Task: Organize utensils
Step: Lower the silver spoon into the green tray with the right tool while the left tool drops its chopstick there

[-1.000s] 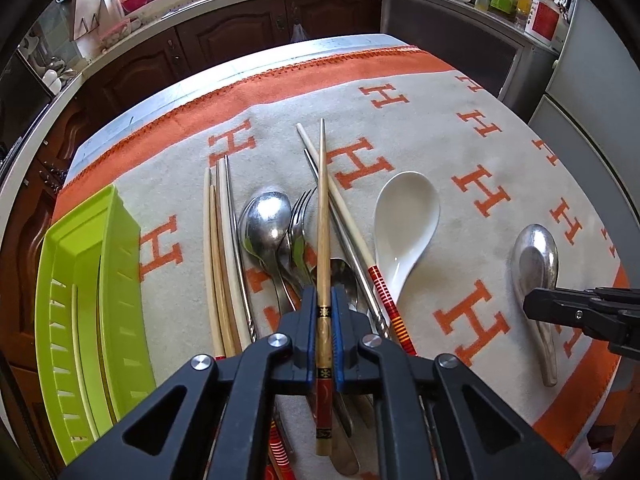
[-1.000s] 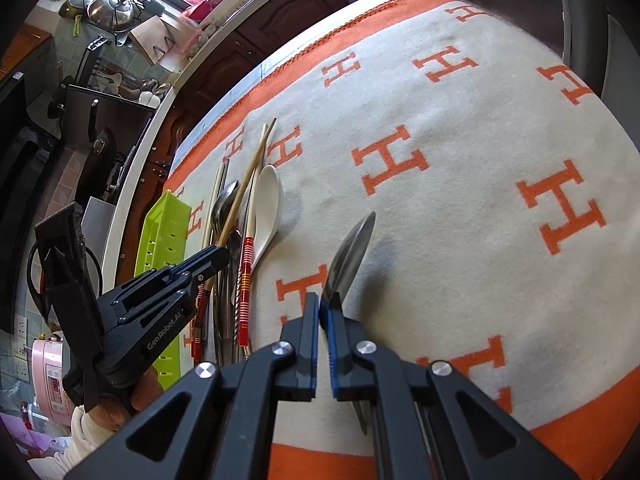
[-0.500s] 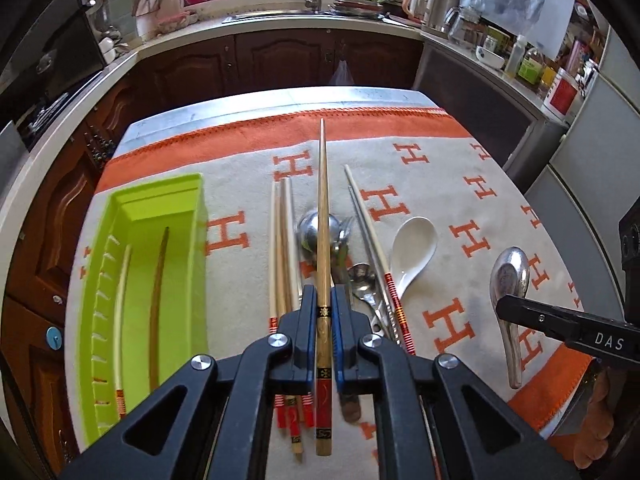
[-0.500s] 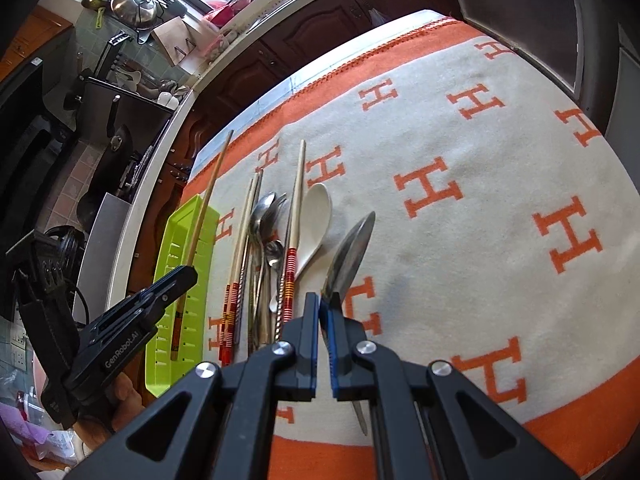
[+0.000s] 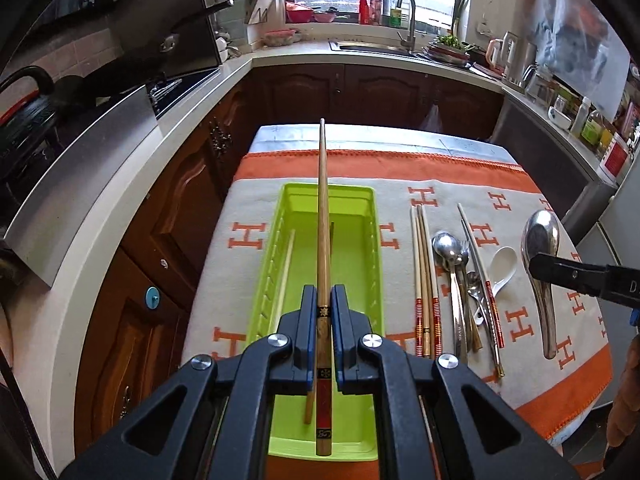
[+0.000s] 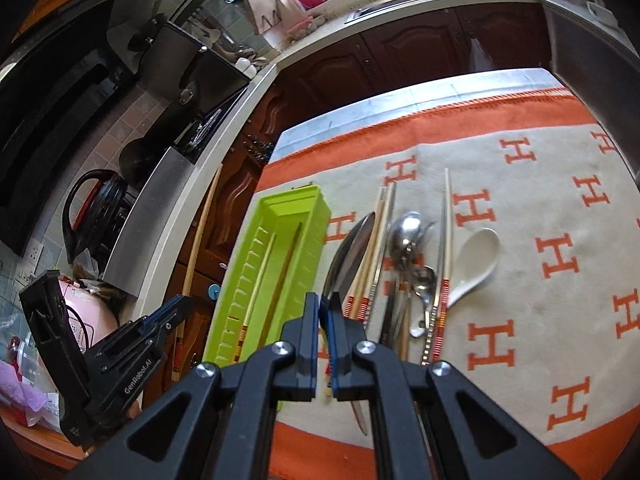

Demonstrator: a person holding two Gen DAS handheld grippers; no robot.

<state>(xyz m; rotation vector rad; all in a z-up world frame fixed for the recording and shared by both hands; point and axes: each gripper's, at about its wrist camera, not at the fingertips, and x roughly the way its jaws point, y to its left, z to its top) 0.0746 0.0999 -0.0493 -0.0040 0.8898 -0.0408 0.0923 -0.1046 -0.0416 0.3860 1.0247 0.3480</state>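
My left gripper [image 5: 324, 292] is shut on a wooden chopstick [image 5: 322, 200] with a red and black end. It hangs lengthwise over the lime-green tray [image 5: 376, 248], where two chopsticks lie. My right gripper [image 6: 322, 300] is shut on the handle of a metal spoon [image 6: 352, 248], held in the air between the tray [image 6: 316, 236] and the row of utensils. In the left wrist view that spoon [image 5: 540, 232] and the right gripper [image 5: 534, 266] sit at the far right. The left gripper [image 6: 186, 304] shows at the lower left of the right wrist view.
Several chopsticks, metal spoons and a fork [image 5: 452, 280] lie in a row on the orange and beige cloth [image 5: 520, 380], with a white ceramic spoon [image 5: 504, 264] beside them. The tray sits near the table's left edge. Dark cabinets and a counter ring the table.
Both grippers rose and swung left. The left one carried its chopstick from over the utensil row to above the tray. The right one lifted the metal spoon off the cloth toward the tray.
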